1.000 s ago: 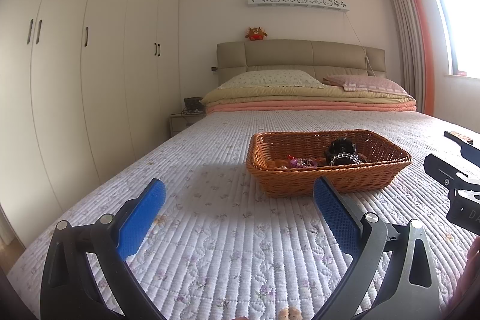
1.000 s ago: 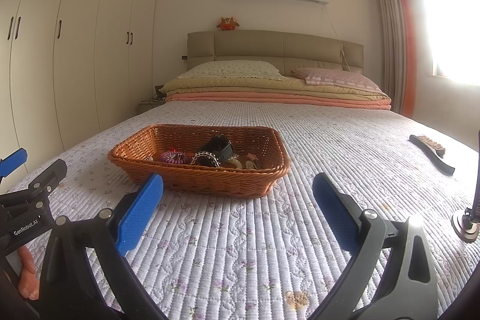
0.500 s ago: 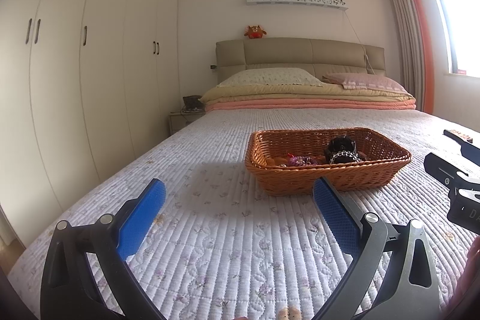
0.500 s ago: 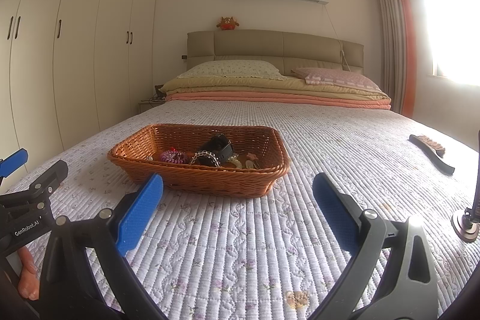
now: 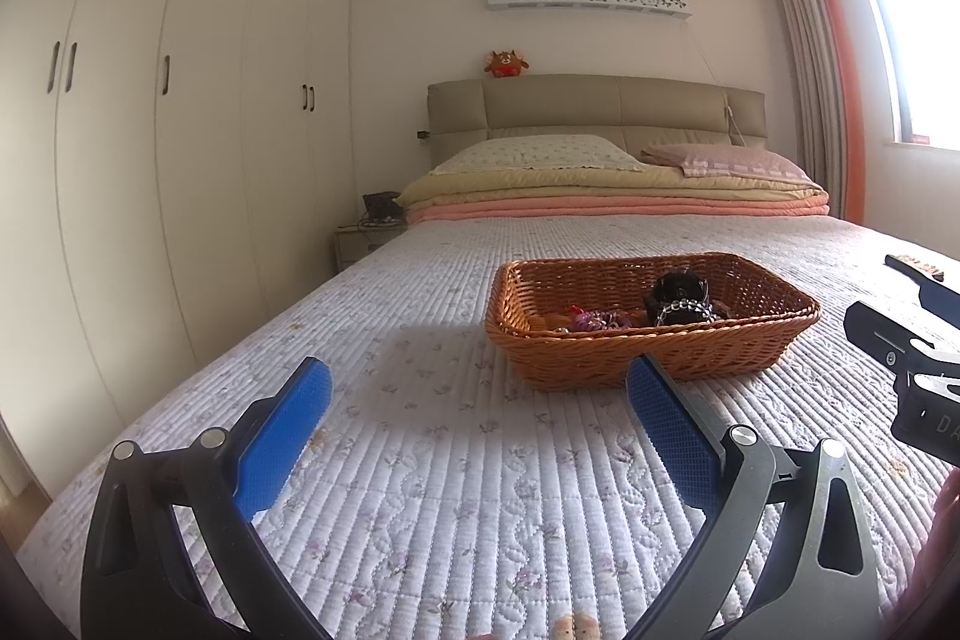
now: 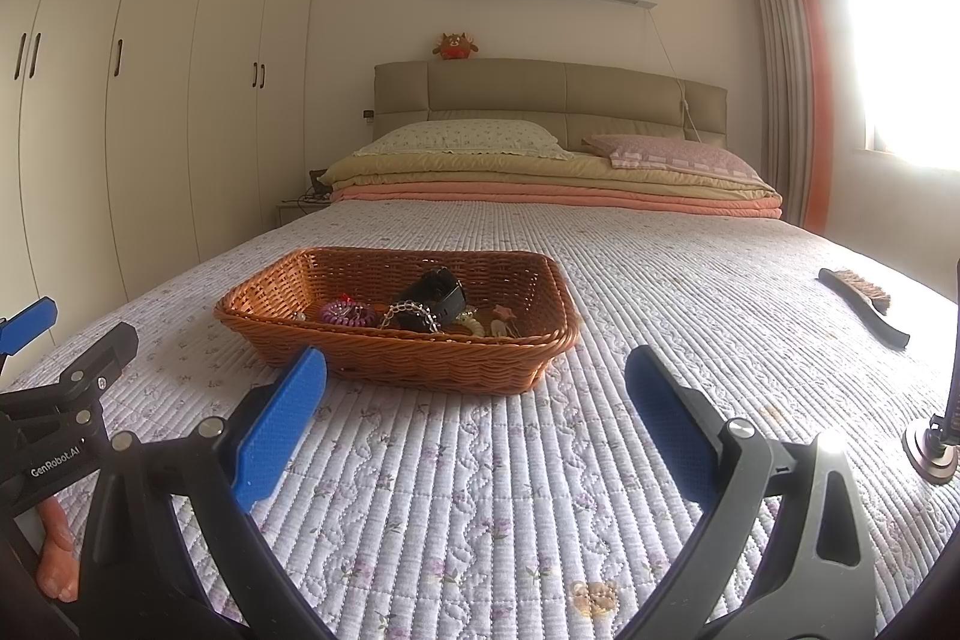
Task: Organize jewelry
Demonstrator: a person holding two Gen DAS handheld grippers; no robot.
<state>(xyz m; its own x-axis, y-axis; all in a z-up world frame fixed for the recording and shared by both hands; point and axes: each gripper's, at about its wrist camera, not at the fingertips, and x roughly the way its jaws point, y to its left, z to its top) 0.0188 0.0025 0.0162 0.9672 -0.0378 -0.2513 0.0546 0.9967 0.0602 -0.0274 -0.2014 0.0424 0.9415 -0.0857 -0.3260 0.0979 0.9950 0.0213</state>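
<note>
Left gripper [image 5: 477, 388]: your jaws stand spread wide and hold nothing, low over the quilted bedspread [image 5: 456, 490].
Right gripper [image 6: 477, 382]: your jaws are likewise released and empty, hovering over the same bedspread.
Basket [image 5: 672, 349]: a brown wicker basket sits on the bed ahead of both grippers. In your left view it lies forward and to the right, its near rim just behind the tip of the right blue pad [image 5: 672, 430]. In your right view it lies forward and to the left, its near wall behind the tip of the left blue pad.
Jewelry: inside the basket, well apart from either pair of jaws. A black watch [image 6: 435, 301] sits near the middle with a silver chain bracelet [image 6: 408, 310] draped against it; a purple coiled band [image 6: 348, 314] lies to its left, and smaller pieces lie to its right, too small to name.
Brush [image 6: 864, 304]: a dark-handled brush lies on the bedspread well to the right of the basket.
Stand [image 6: 933, 451]: a round bronze-coloured base with a thin upright rests on the bed at the right edge of your right view.
</note>
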